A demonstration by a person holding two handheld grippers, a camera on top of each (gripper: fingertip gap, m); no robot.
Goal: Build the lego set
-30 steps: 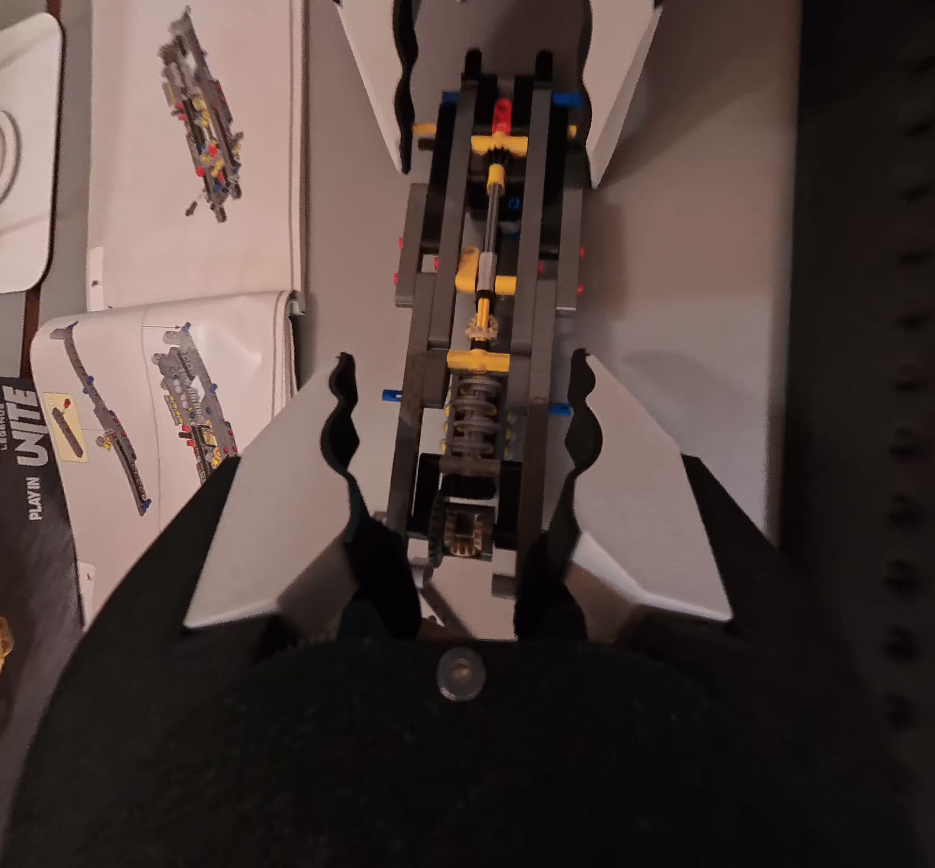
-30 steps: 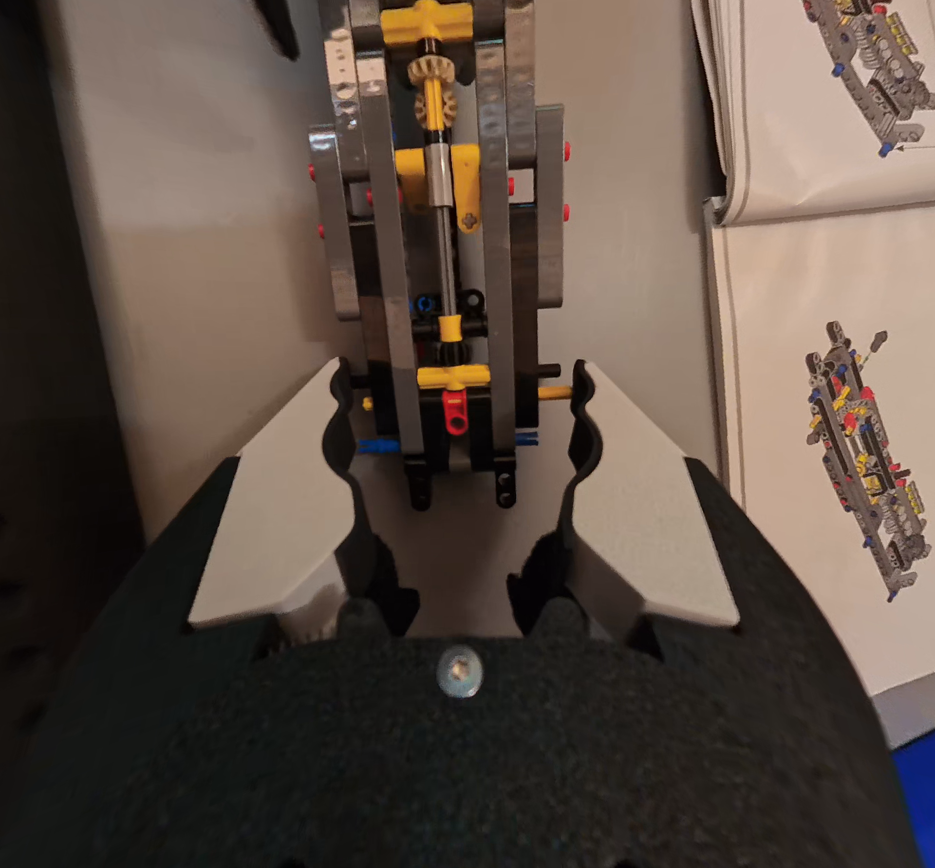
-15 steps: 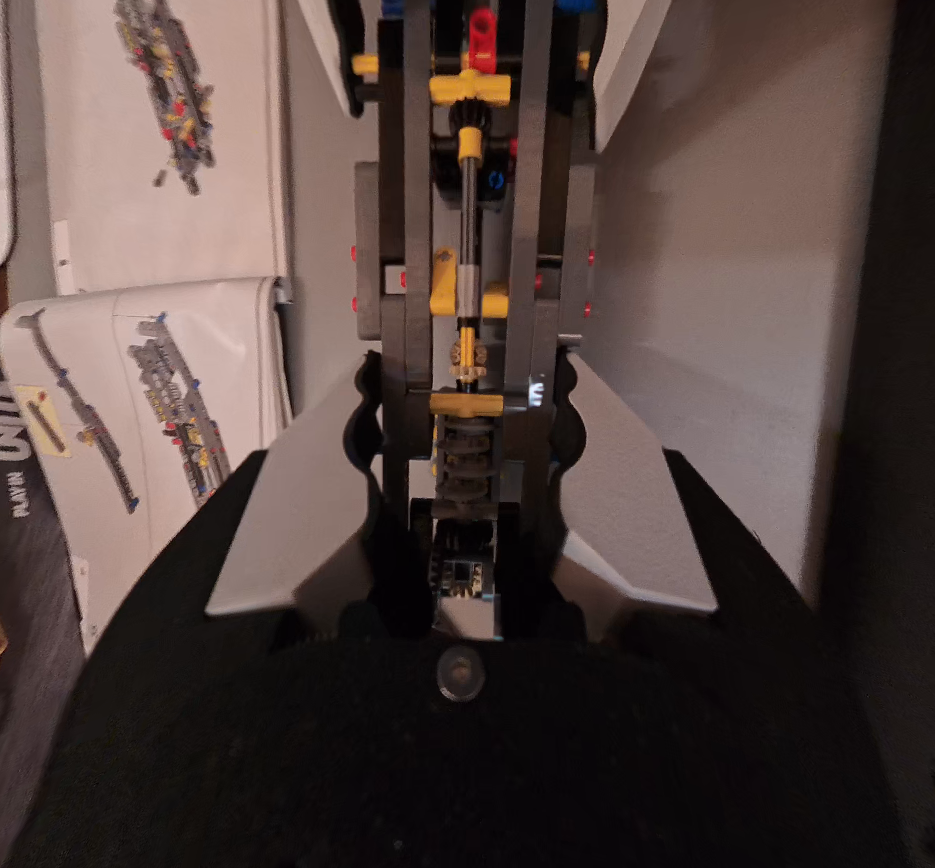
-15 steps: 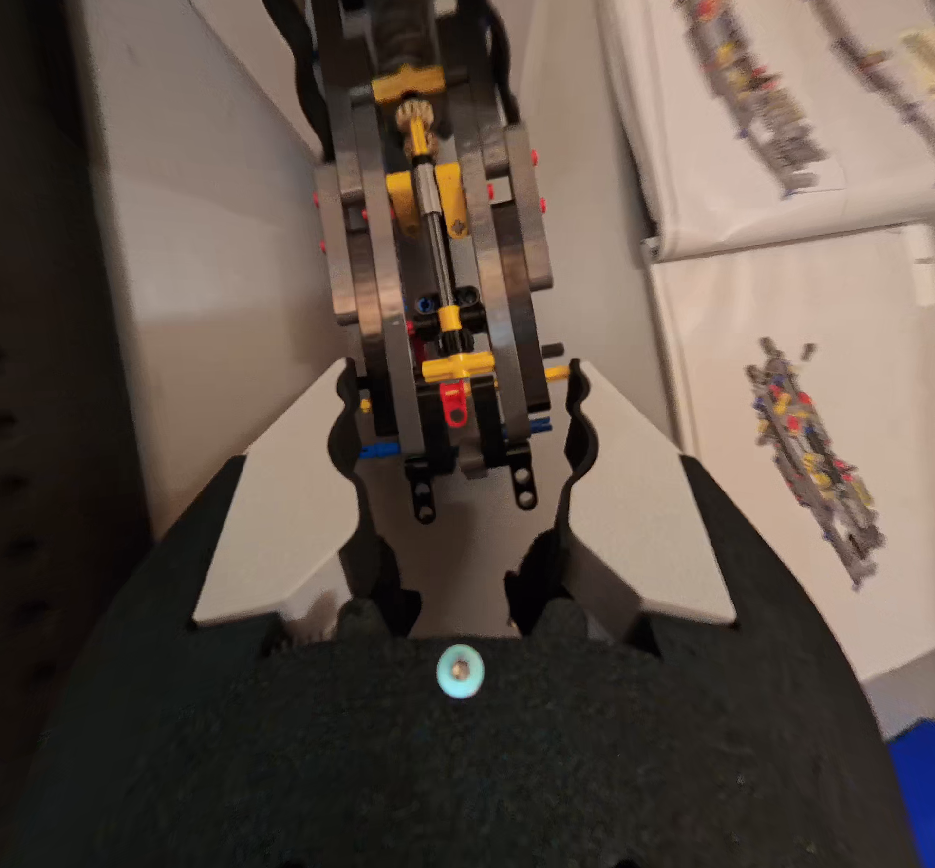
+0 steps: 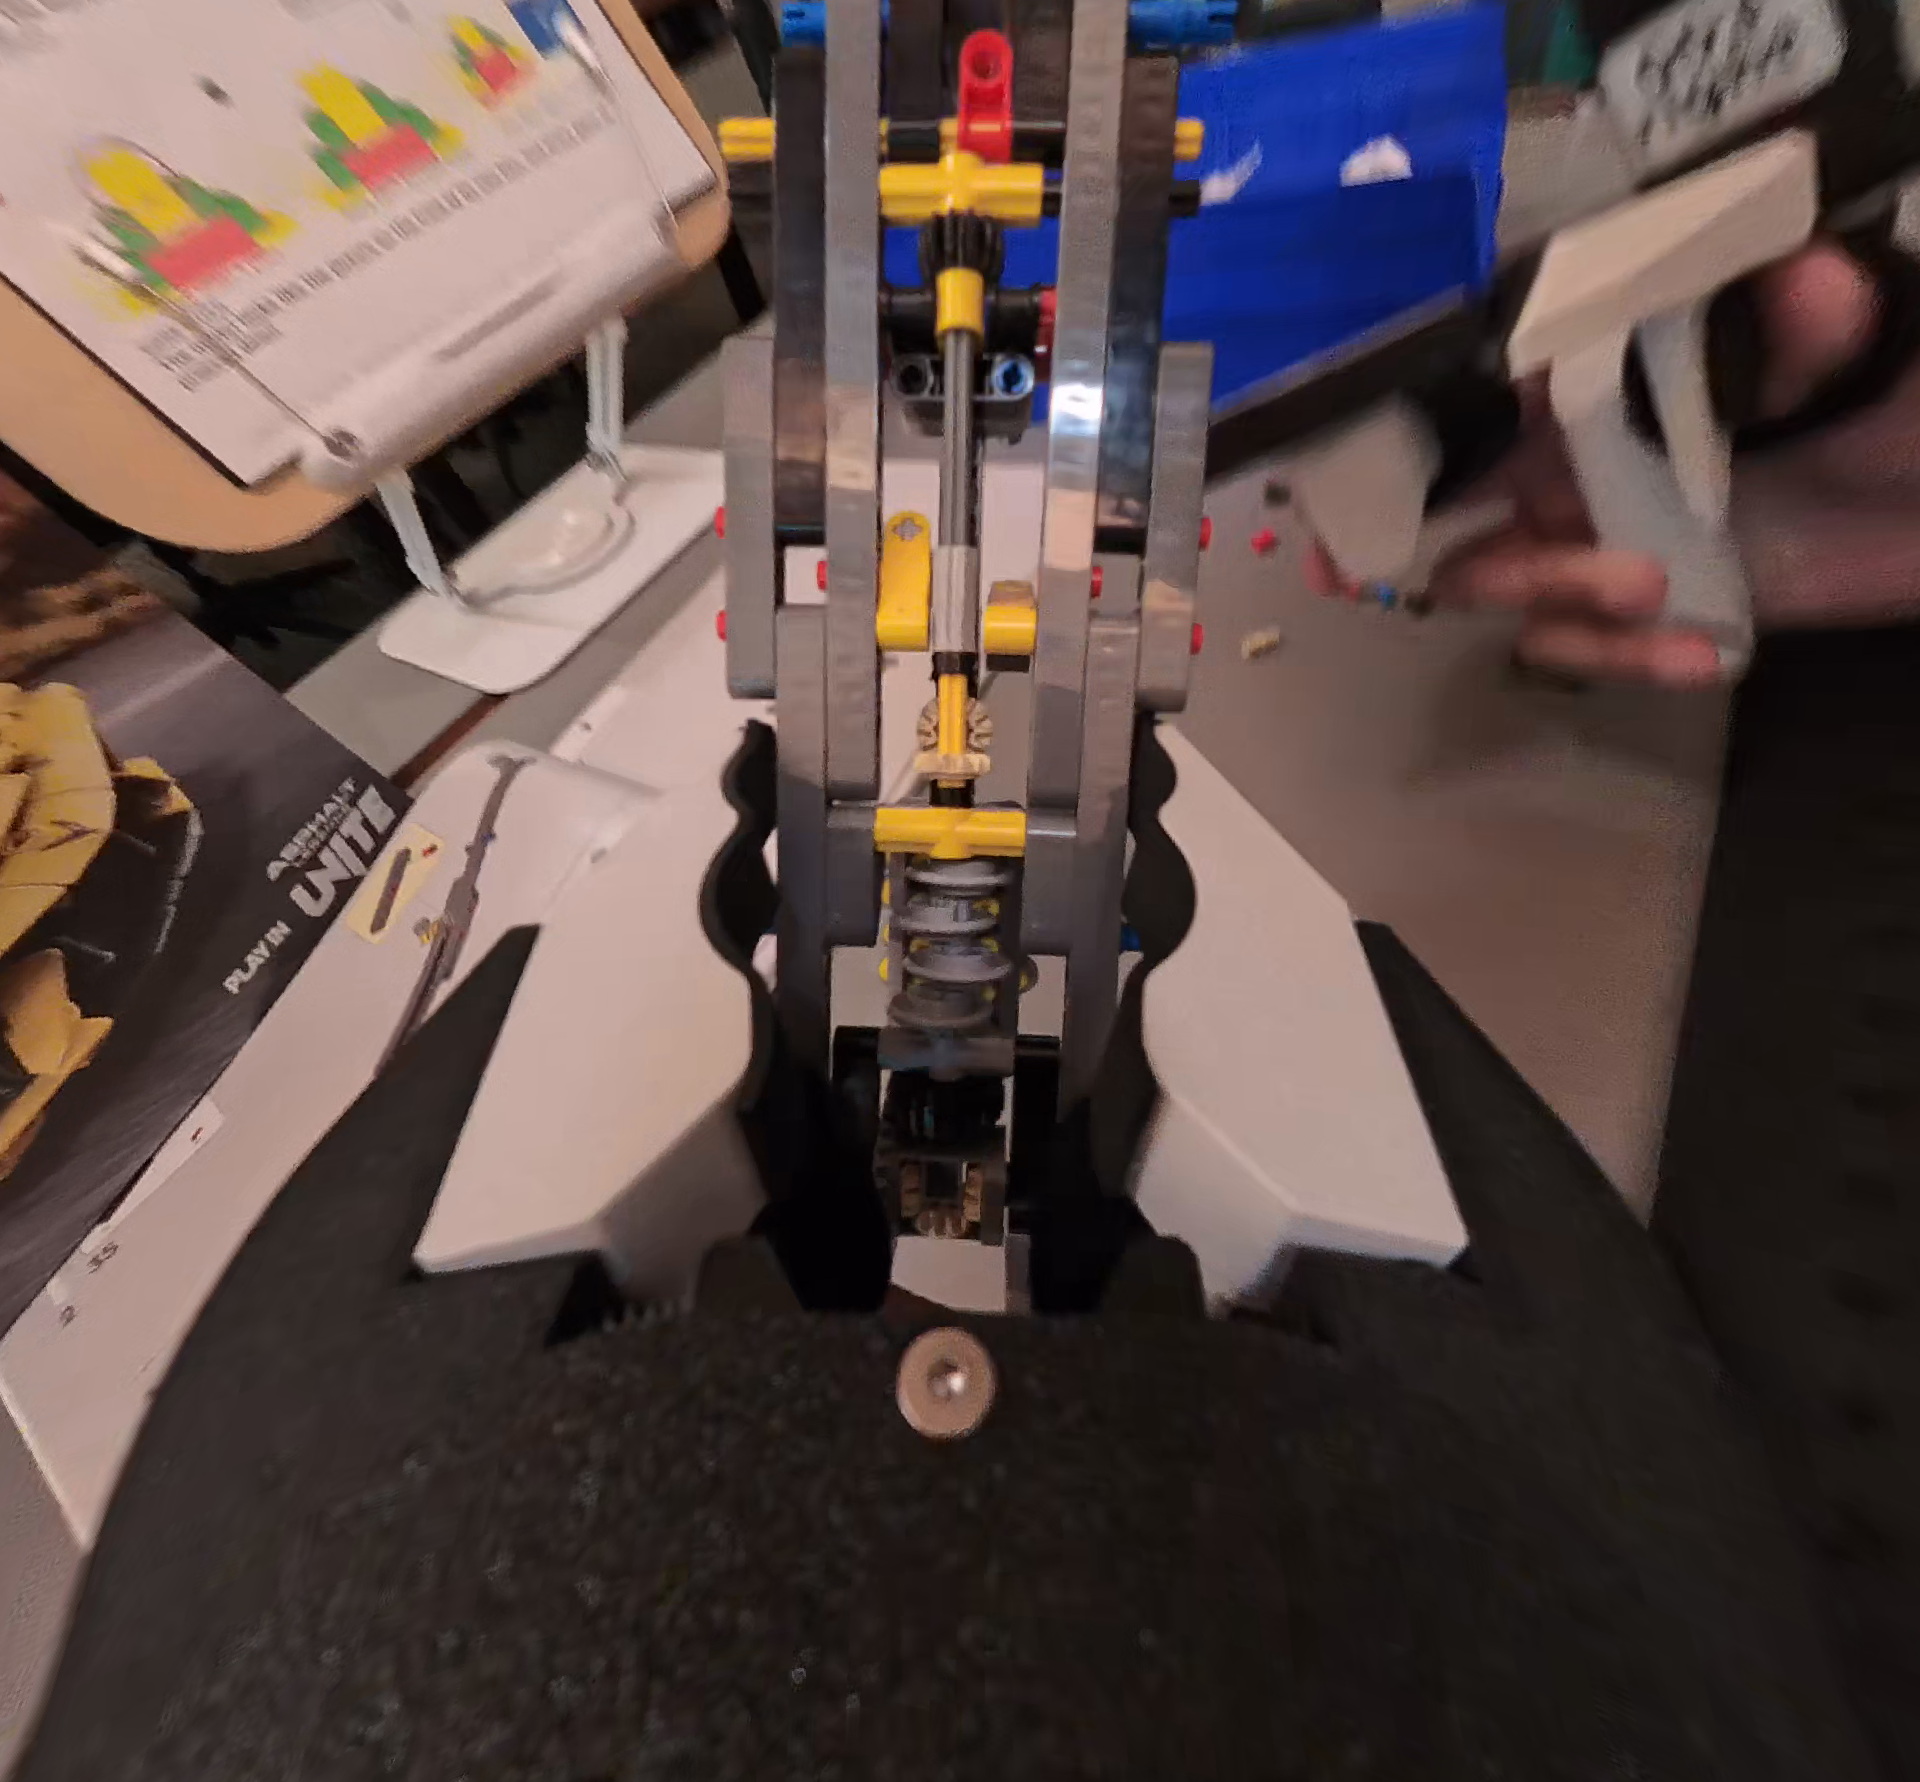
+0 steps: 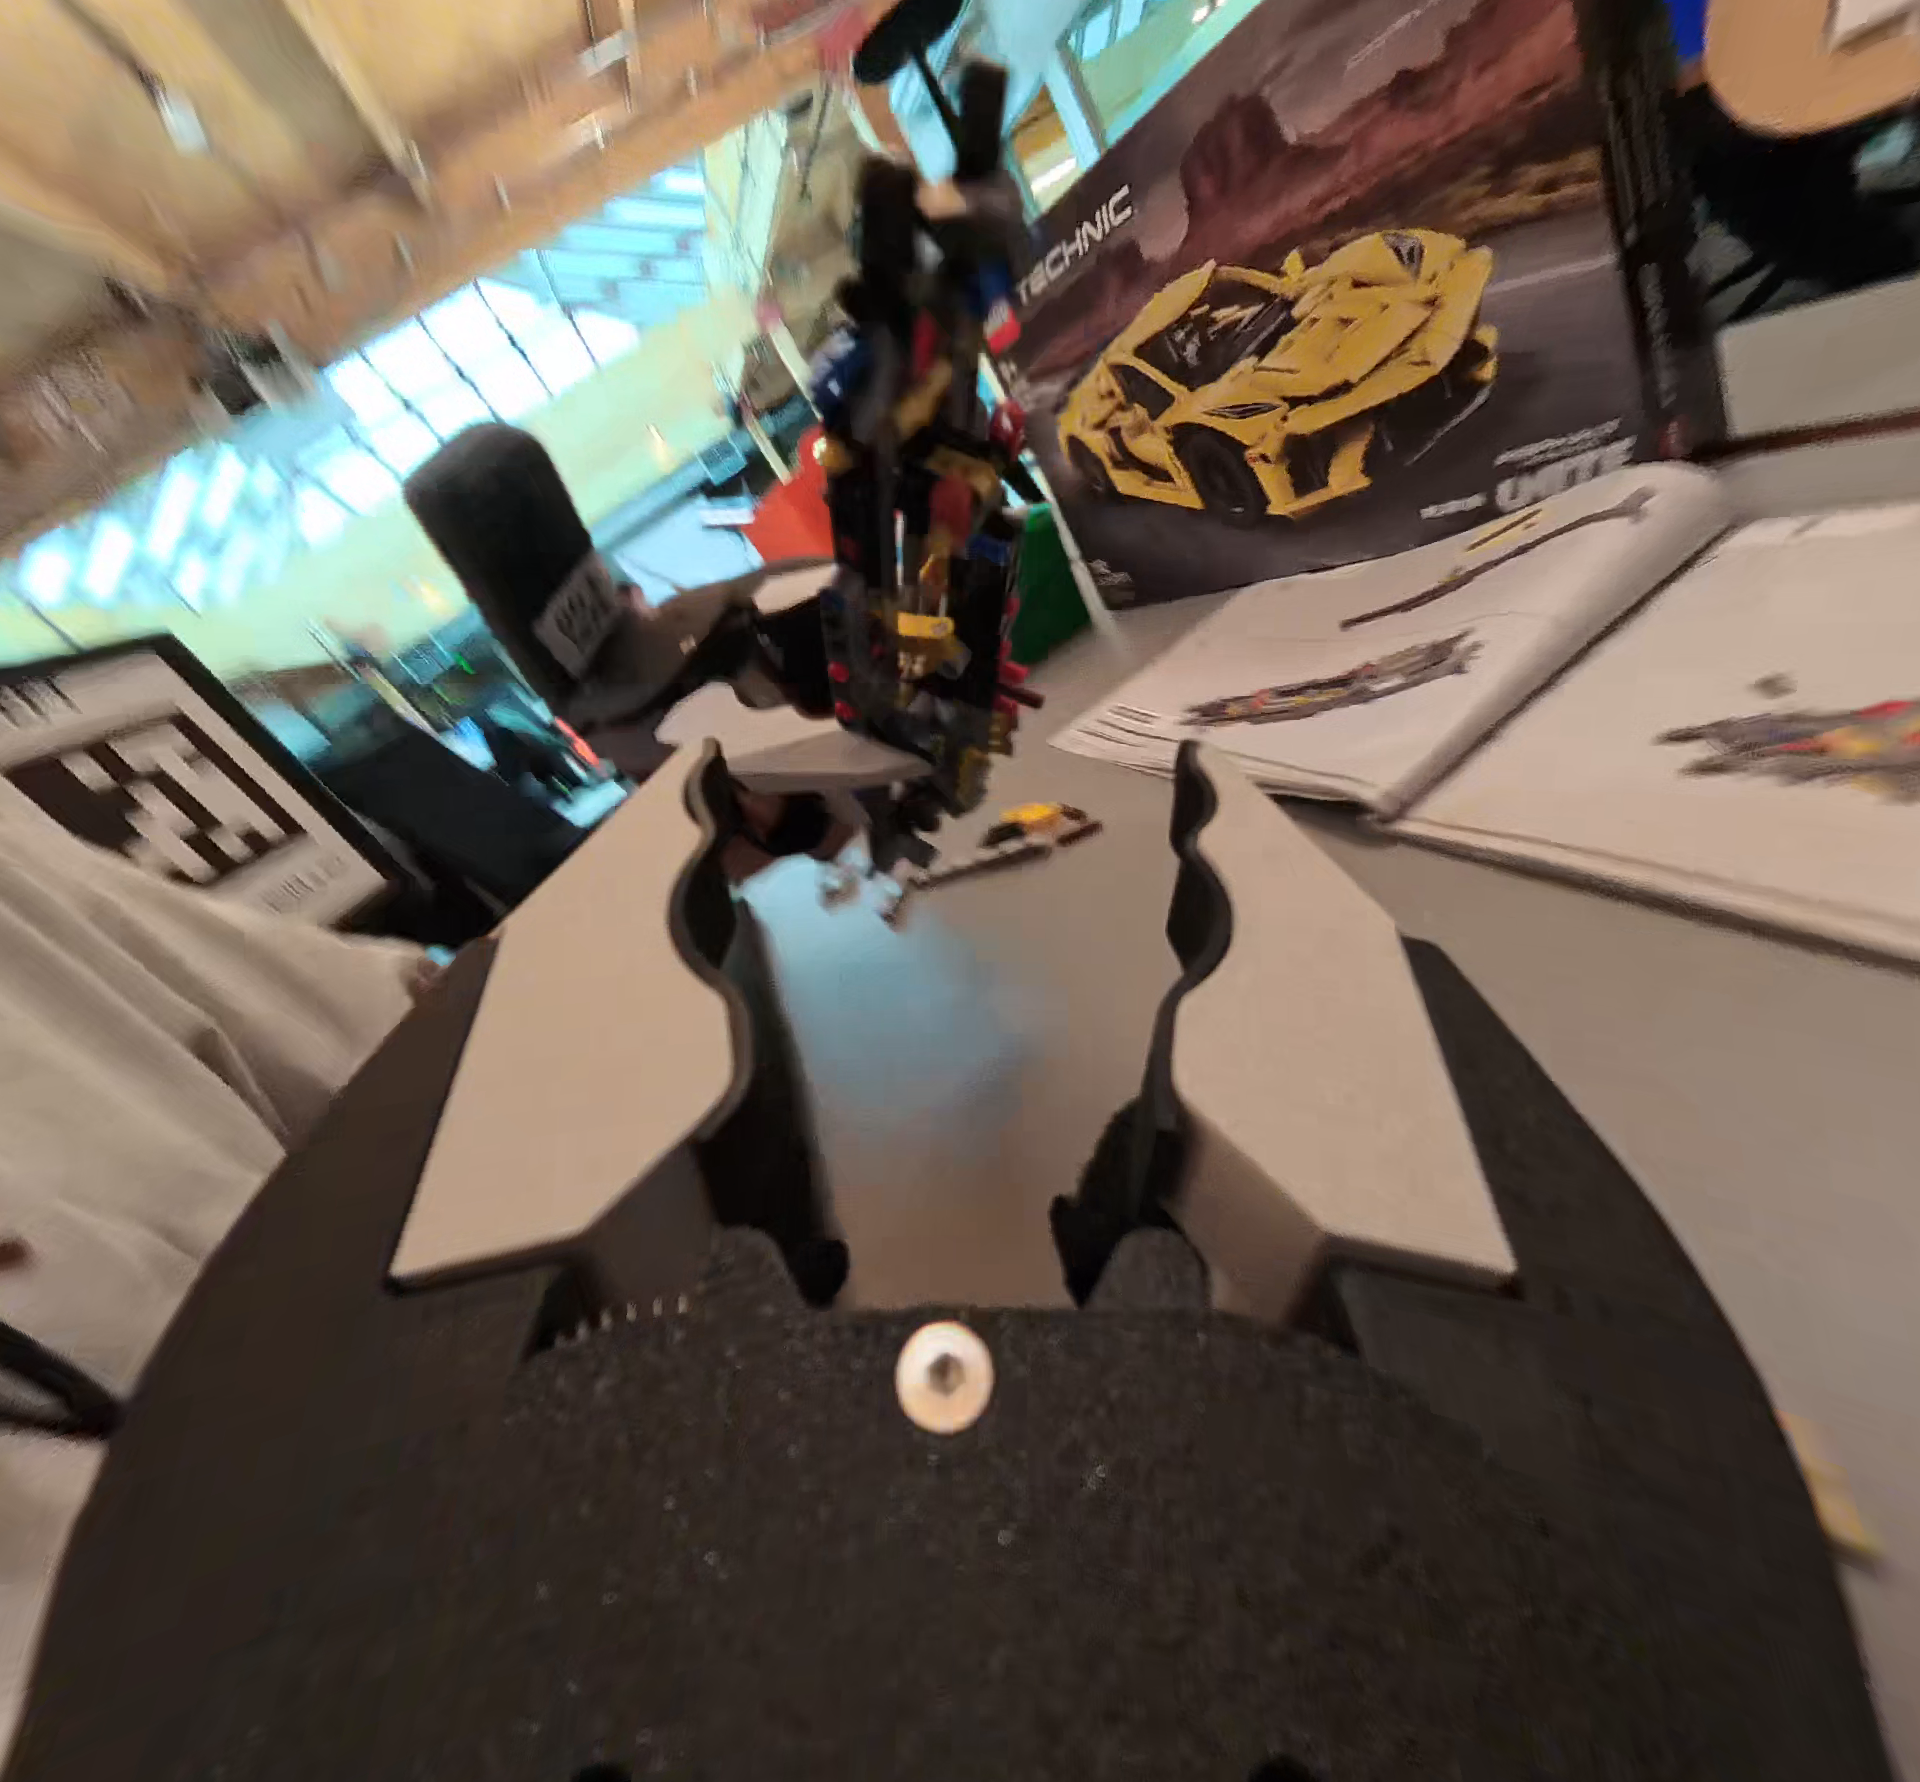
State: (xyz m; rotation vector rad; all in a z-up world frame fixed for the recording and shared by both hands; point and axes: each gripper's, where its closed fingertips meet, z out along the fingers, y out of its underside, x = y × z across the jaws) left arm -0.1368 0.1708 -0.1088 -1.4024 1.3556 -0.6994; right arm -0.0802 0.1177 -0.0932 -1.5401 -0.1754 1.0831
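White surface [image 6: 935,1036] fills the near part of the right wrist view, with the right gripper [image 6: 940,859] spread wide over it and holding nothing. Just past it lie a few small loose pieces [image 6: 1029,823]. Above those, the left gripper [image 5: 951,859] squeezes the bottom end of the long grey lego frame [image 5: 951,506] and lifts it up on end, maybe to look at it. Beside the frame lies the open instruction book [image 6: 1455,683], and behind stands the box with the yellow car [image 6: 1340,361].
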